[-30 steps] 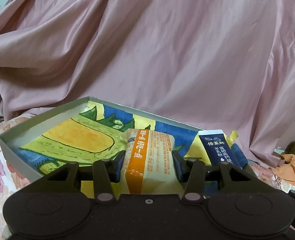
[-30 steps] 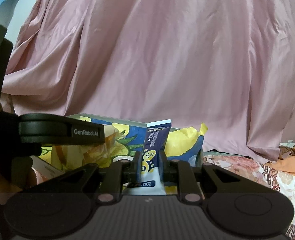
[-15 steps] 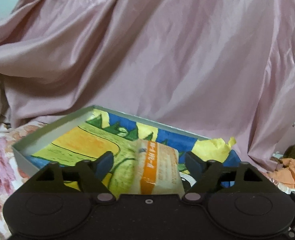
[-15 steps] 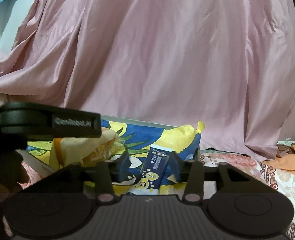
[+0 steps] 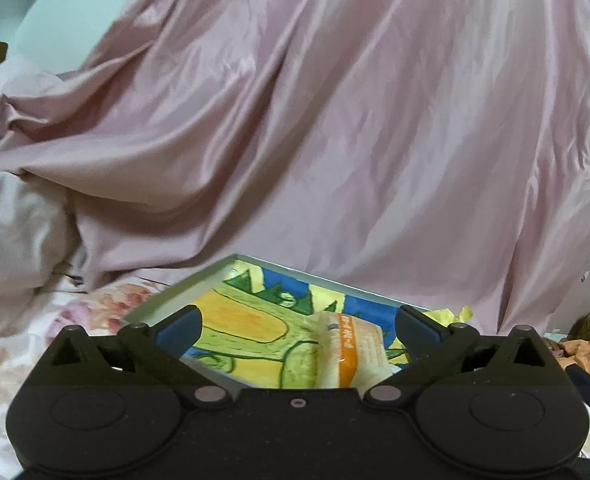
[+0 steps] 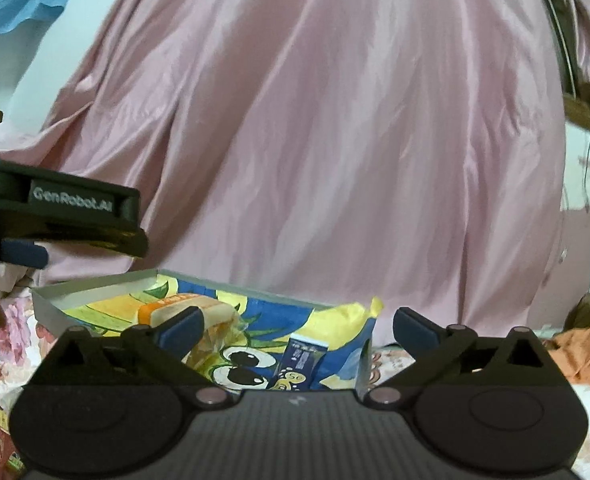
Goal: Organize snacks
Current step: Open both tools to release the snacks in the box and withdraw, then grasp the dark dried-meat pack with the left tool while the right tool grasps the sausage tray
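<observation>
A pink drape (image 5: 335,128) fills the background. Below it a shallow tray (image 6: 95,286) with a cartoon lining sits on a floral bed (image 5: 35,320). Inside lie an orange-banded packet (image 5: 351,344) at 9 o'clock and a small blue sachet (image 6: 301,362) toward 3 o'clock. Both left tongs (image 5: 299,328) and right tongs (image 6: 299,328) are spread wide, gripping nothing.

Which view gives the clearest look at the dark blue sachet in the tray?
The right wrist view: the dark blue sachet lies in the tray, framed between the open right hand-held gripper fingers, its label visible. The left wrist view shows no sachet, only the orange-striped packet.
</observation>
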`<state>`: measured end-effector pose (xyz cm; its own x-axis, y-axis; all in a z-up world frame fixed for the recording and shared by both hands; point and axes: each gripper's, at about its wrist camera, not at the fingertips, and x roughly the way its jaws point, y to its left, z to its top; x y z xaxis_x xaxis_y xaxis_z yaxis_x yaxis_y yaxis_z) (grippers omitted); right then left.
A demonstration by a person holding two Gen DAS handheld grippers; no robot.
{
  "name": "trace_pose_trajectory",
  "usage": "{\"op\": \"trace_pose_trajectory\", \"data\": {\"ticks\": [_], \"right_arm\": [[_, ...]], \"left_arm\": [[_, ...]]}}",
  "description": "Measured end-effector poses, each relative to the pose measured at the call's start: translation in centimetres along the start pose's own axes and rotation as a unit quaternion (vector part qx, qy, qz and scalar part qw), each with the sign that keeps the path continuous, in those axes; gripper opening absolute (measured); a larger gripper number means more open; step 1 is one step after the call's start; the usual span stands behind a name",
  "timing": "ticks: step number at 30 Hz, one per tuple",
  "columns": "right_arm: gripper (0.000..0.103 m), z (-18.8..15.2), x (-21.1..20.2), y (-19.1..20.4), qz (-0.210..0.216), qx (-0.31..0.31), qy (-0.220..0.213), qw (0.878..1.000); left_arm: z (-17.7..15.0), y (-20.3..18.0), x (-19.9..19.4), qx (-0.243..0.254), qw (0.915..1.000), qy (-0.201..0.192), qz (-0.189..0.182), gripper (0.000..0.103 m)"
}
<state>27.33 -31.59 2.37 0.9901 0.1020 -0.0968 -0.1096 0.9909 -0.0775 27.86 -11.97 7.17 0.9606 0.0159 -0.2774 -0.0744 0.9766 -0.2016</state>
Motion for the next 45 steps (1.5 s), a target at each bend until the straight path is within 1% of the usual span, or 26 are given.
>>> {"op": "trace_pose_trajectory", "data": {"ticks": [6,10,17,25,31,36,41,45], "right_arm": [[0.103,0.3,-2.5,0.1,-0.007,0.005,-0.011,1.0],[0.103,0.4,-4.3,0.0,-0.014,0.014,-0.007,1.0],[0.103,-0.1,-7.6,0.4,-0.016,0.035,0.021,0.999],[0.103,-1.0,-12.3,2.6,0.002,0.039,0.053,0.998],[0.103,-1.7,-14.2,3.8,0.02,0.051,0.108,0.993],[0.103,-2.7,-14.2,4.3,0.039,0.065,0.186,0.98],[0.103,-3.6,-13.5,4.6,0.03,0.066,0.232,0.97],[0.103,-4.4,-12.2,4.7,0.022,0.065,0.275,0.959]], "left_arm": [[-0.1,1.9,-3.9,0.005,1.0,-0.005,0.003,0.102],[-0.8,3.3,-6.3,0.008,1.0,-0.003,0.002,0.102],[-2.6,5.6,-9.8,0.009,0.9999,0.01,-0.003,0.102],[-5.1,7.8,-12.8,0.012,0.9992,0.039,-0.006,0.102],[-7.1,9.1,-14.2,0.024,0.9972,0.07,-0.007,0.102],[-8.8,9.9,-15.1,0.042,0.9941,0.099,-0.014,0.102],[-10.3,10.8,-15.1,0.046,0.9907,0.128,-0.007,0.102],[-11.5,11.3,-14.8,0.056,0.9867,0.152,0.0,0.102]]}}
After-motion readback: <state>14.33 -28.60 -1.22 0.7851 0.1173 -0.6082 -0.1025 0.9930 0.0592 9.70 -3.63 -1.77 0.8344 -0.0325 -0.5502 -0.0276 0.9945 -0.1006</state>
